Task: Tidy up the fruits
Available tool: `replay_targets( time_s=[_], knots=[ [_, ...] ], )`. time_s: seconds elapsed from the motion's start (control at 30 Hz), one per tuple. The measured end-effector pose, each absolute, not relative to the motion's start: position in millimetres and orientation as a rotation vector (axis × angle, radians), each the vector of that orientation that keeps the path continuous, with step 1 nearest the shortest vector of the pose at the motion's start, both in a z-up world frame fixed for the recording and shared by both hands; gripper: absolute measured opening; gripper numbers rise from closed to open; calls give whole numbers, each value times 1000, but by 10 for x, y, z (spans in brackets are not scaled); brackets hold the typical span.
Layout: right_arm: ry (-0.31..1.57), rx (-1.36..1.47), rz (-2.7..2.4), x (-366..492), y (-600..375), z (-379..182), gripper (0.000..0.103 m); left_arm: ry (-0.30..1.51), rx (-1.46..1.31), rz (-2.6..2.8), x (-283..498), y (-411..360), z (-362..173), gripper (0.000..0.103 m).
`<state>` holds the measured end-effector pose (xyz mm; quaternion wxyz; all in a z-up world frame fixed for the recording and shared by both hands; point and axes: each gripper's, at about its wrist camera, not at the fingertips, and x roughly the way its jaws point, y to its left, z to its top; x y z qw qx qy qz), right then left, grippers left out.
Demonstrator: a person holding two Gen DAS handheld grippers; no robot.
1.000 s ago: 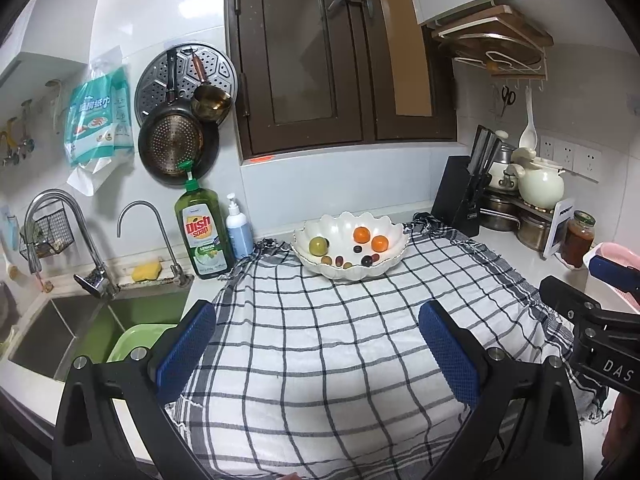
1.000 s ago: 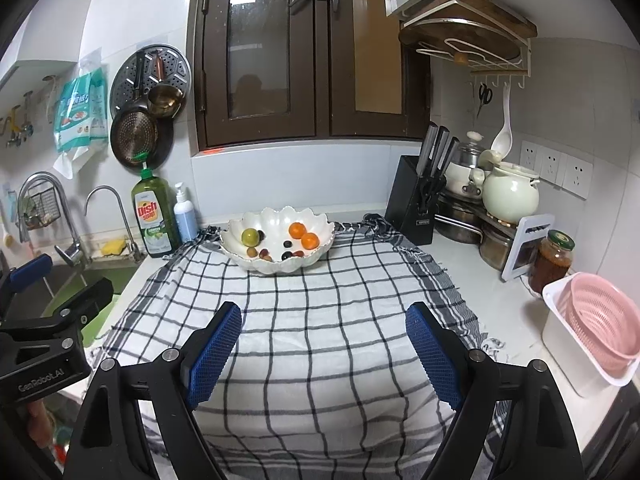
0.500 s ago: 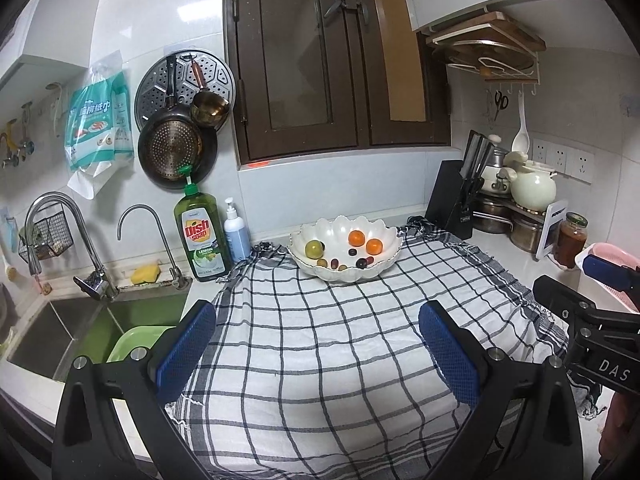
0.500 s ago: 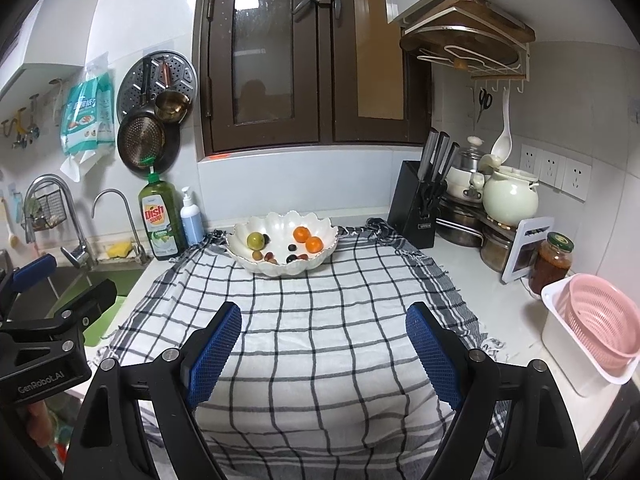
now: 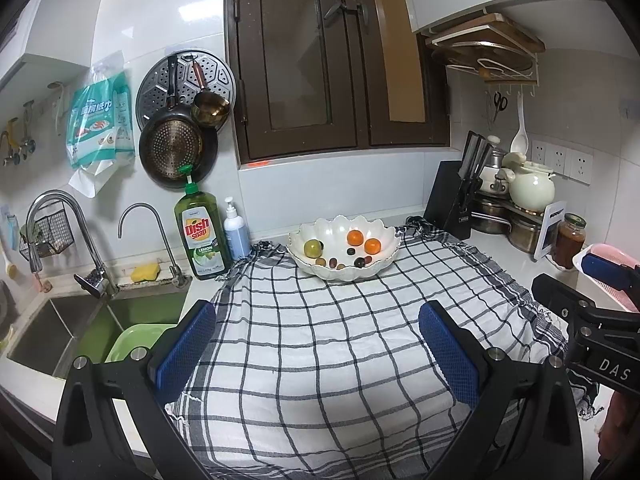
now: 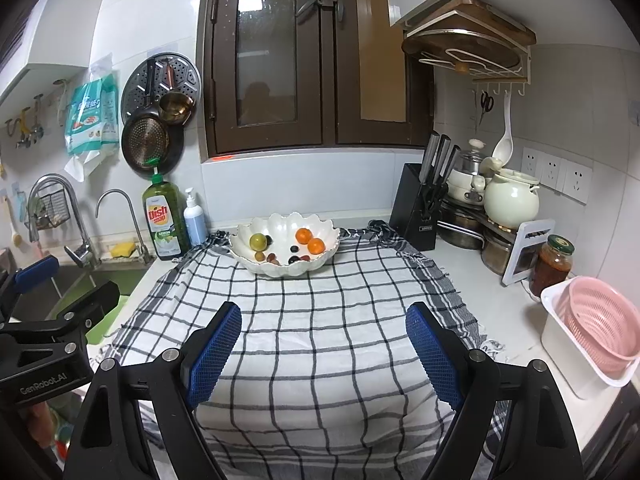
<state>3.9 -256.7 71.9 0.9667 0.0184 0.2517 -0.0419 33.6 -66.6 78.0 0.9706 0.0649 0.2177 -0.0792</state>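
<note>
both tongs, left tongs (image 5: 318, 354) and right tongs (image 6: 322, 354), hang open and empty, tilted down over the checked cloth (image 6: 320, 320) on the tabletop (image 6: 492, 300); farther back, the fruits (image 6: 305, 235) lie in a white scalloped bowl (image 6: 285, 269), with the dark cabinet (image 6: 304, 56) beyond

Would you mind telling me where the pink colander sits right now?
In the right wrist view the pink colander sits in a white tub at the counter's right edge, just in front of the sauce jar and right of the checked cloth.
</note>
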Motion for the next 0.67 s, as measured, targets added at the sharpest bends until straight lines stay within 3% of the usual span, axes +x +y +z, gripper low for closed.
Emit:
replay_targets(
  time_s=[0.67],
  knots=[
    [507,36,-81,36,-2532,737,85,436,127,-153,333,-669,831,103]
  ],
)
